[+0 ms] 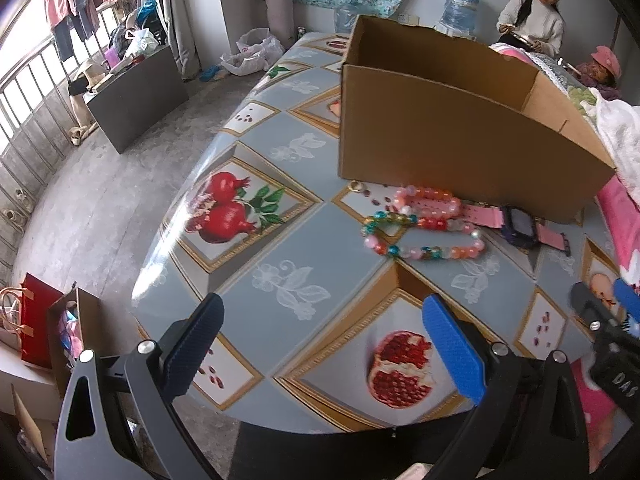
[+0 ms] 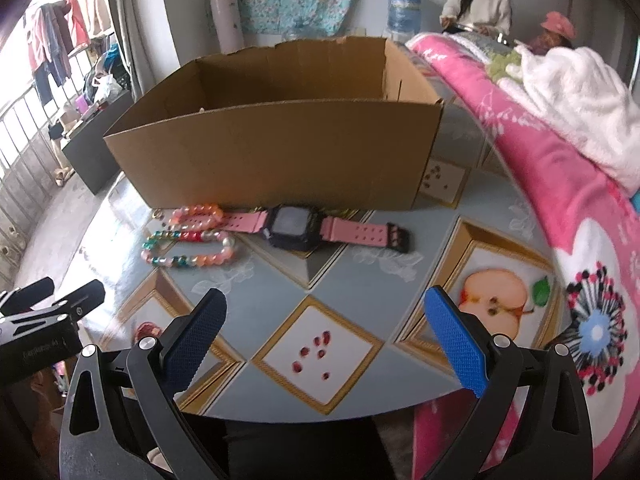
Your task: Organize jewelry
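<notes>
Two bead bracelets lie on the table in front of an open cardboard box (image 1: 460,140) (image 2: 276,160): a pink-orange one (image 1: 428,204) (image 2: 198,216) and a multicoloured one (image 1: 424,250) (image 2: 188,258). A pink-strapped watch (image 1: 520,226) (image 2: 294,228) with a dark face lies just right of them. A small gold ring (image 1: 355,187) (image 2: 157,213) rests by the box's left corner. My left gripper (image 1: 320,332) is open and holds nothing, near the table's front edge. My right gripper (image 2: 326,328) is open too, short of the watch. Each gripper shows at the edge of the other's view.
The round table (image 1: 280,240) (image 2: 360,280) carries a fruit-print cloth. A pink blanket (image 2: 560,184) and white cloth (image 2: 580,100) press against its right side. Two people (image 1: 532,20) (image 2: 480,4) sit at the back. Bags (image 1: 40,332) stand on the floor at the left.
</notes>
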